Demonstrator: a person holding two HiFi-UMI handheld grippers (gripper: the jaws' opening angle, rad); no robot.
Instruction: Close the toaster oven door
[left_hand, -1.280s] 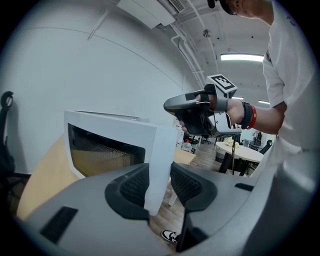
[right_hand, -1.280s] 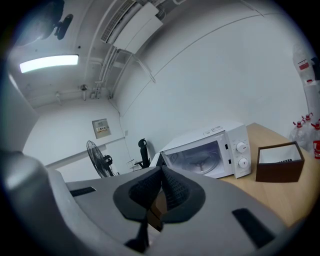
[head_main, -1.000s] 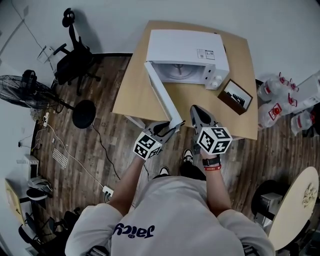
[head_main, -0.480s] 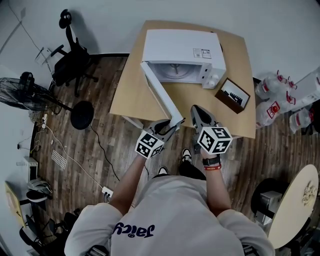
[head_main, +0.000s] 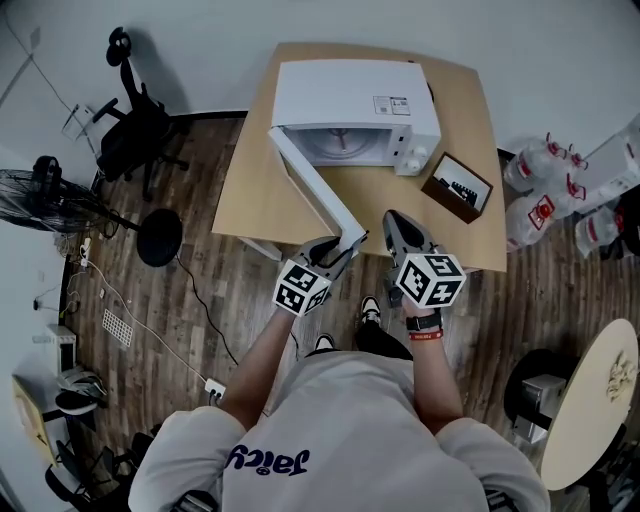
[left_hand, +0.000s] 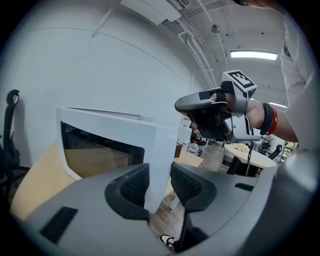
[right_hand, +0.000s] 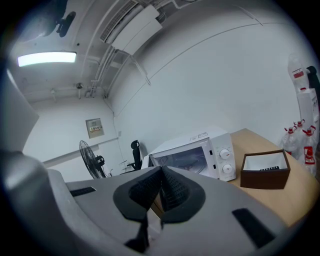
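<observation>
A white toaster oven (head_main: 345, 95) stands at the back of a wooden table (head_main: 255, 190). Its door (head_main: 310, 185) is swung wide open, reaching out over the table's front edge. My left gripper (head_main: 350, 243) is shut on the door's free edge. In the left gripper view that white edge (left_hand: 162, 150) sits between the two dark pads (left_hand: 132, 185). My right gripper (head_main: 393, 222) hovers just right of it over the table's front edge, shut and empty. In the right gripper view its pads (right_hand: 172, 190) meet, with the open oven (right_hand: 200, 152) beyond them.
A brown open box (head_main: 456, 187) sits on the table right of the oven. Water bottles (head_main: 545, 190) stand on the floor at the right and a round table (head_main: 590, 410) at the lower right. An office chair (head_main: 135, 125) and a fan (head_main: 40, 190) are at the left.
The left gripper has carried the door's free edge a little to the right relative to the oven, so the door stands slightly less open. The right gripper shifted the same way beside it.
</observation>
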